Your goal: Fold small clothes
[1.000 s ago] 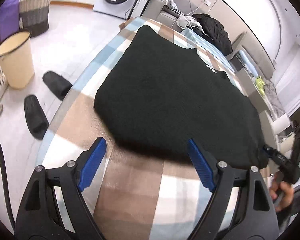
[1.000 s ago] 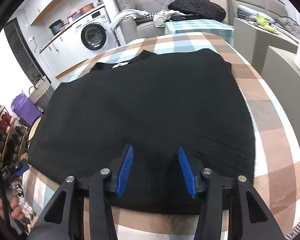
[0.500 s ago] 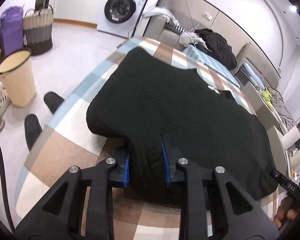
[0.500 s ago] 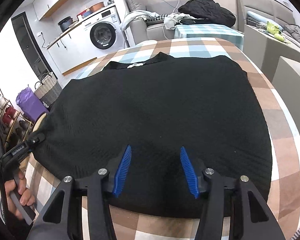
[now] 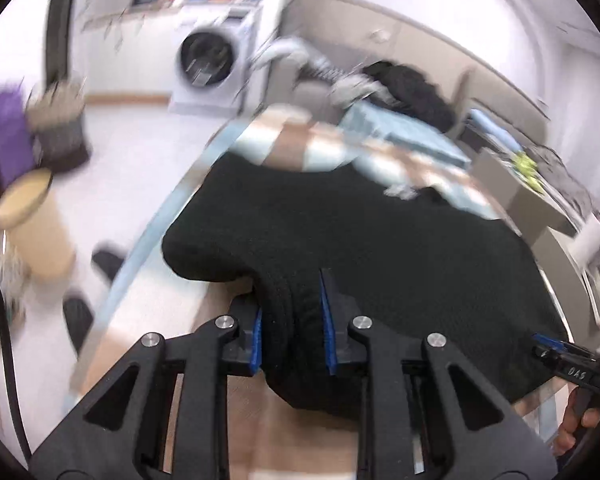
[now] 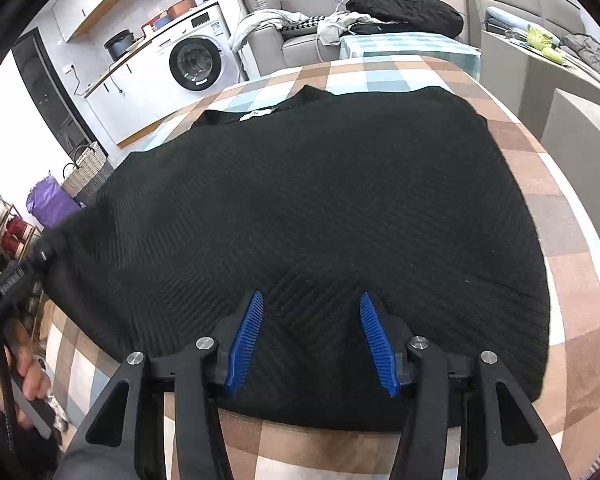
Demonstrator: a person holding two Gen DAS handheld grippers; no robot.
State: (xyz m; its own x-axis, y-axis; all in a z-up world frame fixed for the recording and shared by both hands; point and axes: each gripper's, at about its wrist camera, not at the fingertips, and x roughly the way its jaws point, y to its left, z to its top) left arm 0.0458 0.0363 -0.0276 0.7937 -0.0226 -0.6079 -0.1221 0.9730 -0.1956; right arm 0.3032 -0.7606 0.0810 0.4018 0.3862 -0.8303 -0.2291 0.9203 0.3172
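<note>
Now, left gripper (image 5: 291, 322) closing on black sweater (image 5: 380, 248) hem, tan bin (image 5: 36, 224) nearby

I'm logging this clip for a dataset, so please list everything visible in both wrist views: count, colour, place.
sweater: one, black, flat on the table
checked tablecloth: one, brown, white and blue, covering the table
washing machine: one, white, far left wall
pots: two, dark and copper, on the counter beside the machine
sofa: one, grey, behind the table, with heaped clothes
woven basket: one, grey, on the floor at left
purple bag: one, beside the basket
bin: one, beige, on the floor
slippers: two, black, on the floor
left gripper: black with blue pads, closing on the sweater's hem
right gripper: same colours, jaws apart over the sweater's near edge
</note>
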